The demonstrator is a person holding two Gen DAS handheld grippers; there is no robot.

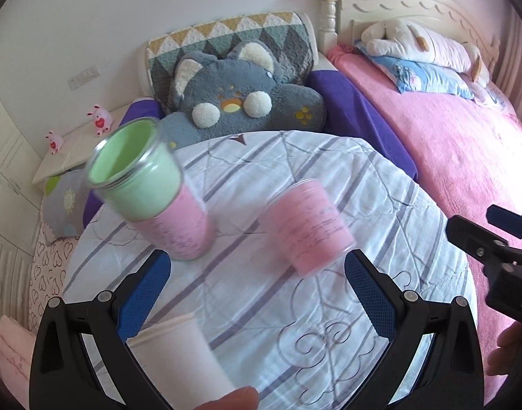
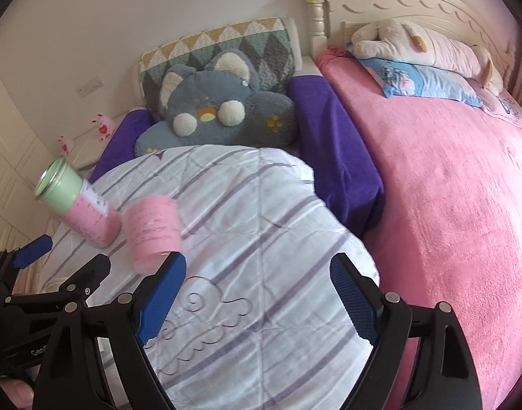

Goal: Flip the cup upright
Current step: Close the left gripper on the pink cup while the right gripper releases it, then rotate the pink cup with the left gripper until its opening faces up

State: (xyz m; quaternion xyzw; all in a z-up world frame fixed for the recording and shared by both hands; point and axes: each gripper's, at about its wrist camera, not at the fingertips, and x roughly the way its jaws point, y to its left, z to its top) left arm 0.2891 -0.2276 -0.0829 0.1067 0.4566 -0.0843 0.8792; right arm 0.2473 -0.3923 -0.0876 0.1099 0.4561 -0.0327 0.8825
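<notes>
A pink cup (image 1: 307, 227) stands mouth down on the striped white quilt (image 1: 261, 307), a little blurred. It also shows in the right wrist view (image 2: 154, 230). Beside it to the left a green cup (image 1: 134, 167) sits mouth up, tilted, nested in another pink cup (image 1: 180, 230); the stack shows in the right wrist view (image 2: 61, 188). My left gripper (image 1: 257, 294) is open and empty just short of the pink cup. My right gripper (image 2: 257, 297) is open and empty, to the right of that cup. A white cup (image 1: 178, 355) lies near my left finger.
A grey plush cushion (image 1: 240, 102) and a quilted pillow (image 1: 226, 41) lie behind the quilt. A purple sheet (image 2: 332, 143) and a pink bed (image 2: 449, 205) with a plush toy (image 2: 421, 44) are to the right. A white nightstand (image 1: 72, 150) stands at the left.
</notes>
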